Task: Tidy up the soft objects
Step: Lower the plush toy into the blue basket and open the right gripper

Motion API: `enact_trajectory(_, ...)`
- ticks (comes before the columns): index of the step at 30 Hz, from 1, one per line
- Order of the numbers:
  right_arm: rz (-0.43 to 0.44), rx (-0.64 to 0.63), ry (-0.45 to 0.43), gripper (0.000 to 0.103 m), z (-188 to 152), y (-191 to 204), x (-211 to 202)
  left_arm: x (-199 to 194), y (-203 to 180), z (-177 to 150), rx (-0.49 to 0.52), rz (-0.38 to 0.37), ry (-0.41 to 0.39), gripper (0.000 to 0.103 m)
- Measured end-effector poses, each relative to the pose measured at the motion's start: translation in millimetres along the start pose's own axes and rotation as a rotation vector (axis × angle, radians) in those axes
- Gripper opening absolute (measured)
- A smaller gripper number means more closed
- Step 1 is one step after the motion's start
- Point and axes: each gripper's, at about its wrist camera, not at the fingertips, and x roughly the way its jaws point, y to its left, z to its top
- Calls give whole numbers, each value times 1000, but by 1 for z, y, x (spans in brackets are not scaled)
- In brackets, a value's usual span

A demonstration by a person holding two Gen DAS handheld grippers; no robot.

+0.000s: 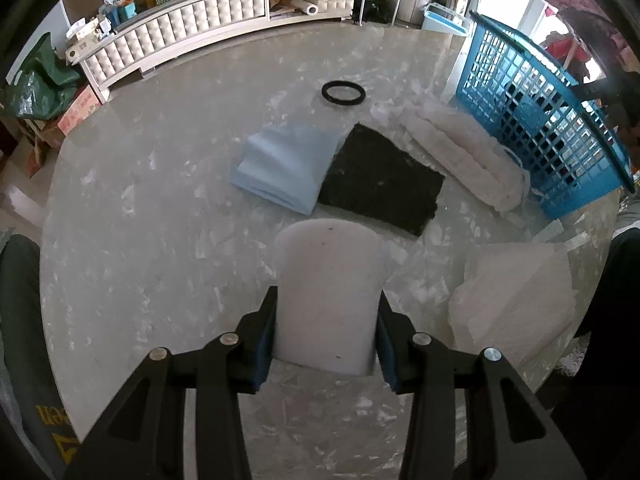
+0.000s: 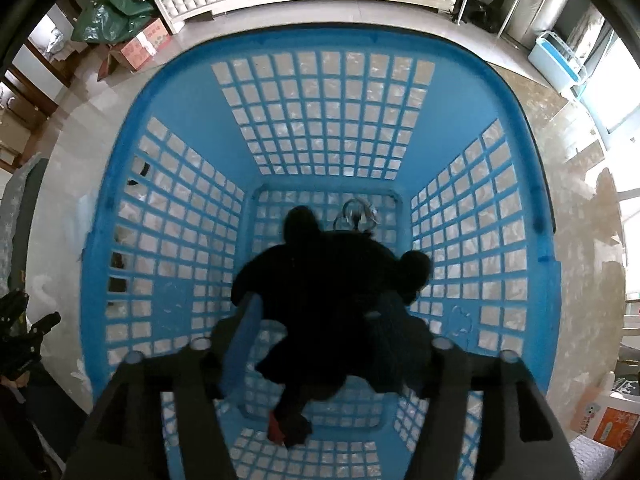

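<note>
**Foam clamped at left, plush inside the basket at right**

Black left gripper (image 1: pixel 326 336) pinches a white foam block (image 1: pixel 330 300) above the marble table (image 1: pixel 140 200); beyond lie a blue cloth (image 1: pixel 286 166), dark pad (image 1: pixel 382 180) and white fluffy mop pad (image 1: pixel 464 156), beside the blue basket (image 1: pixel 536 128); right gripper (image 2: pixel 320 344) stands apart over the basket, a black plush toy (image 2: pixel 332 300) between its fingers, contact unclear.

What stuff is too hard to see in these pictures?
- Right wrist view: the black soft thing is too dark to tell what it is; whether the right gripper pinches it is unclear.
- Left wrist view: the blue basket hides its contents behind mesh.
- The white foam block has its lower end hidden by the left gripper.
</note>
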Motion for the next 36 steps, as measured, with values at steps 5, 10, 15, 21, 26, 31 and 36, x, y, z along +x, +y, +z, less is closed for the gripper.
enact_trajectory(5, 7, -17, -35, 92, -7, 10, -13, -13, -8, -1, 6, 4, -24, 41)
enact_trajectory(10, -3, -36, -103, 103, -23, 23, -41, -29, -17, 2, 10, 15, -57, 41)
enact_trajectory(15, -30, -40, -198, 103, -43, 28, -73, -53, -30, 6, 12, 23, -104, 41)
enact_trajectory(21, -42, -29, -264, 103, -68, 24, -94, -81, -53, 11, 10, 23, -151, 41)
enact_trajectory(26, -84, -2, -368, 103, -92, 23, -105, -97, -78, 19, 17, 14, -186, 41)
enact_trajectory(31, -143, -30, -499, 103, -119, 29, -120, -105, -105, 31, 25, -1, -198, 41)
enact_trajectory(36, -144, -27, -563, 103, -134, 30, -124, -113, -134, 45, 58, -17, -220, 41)
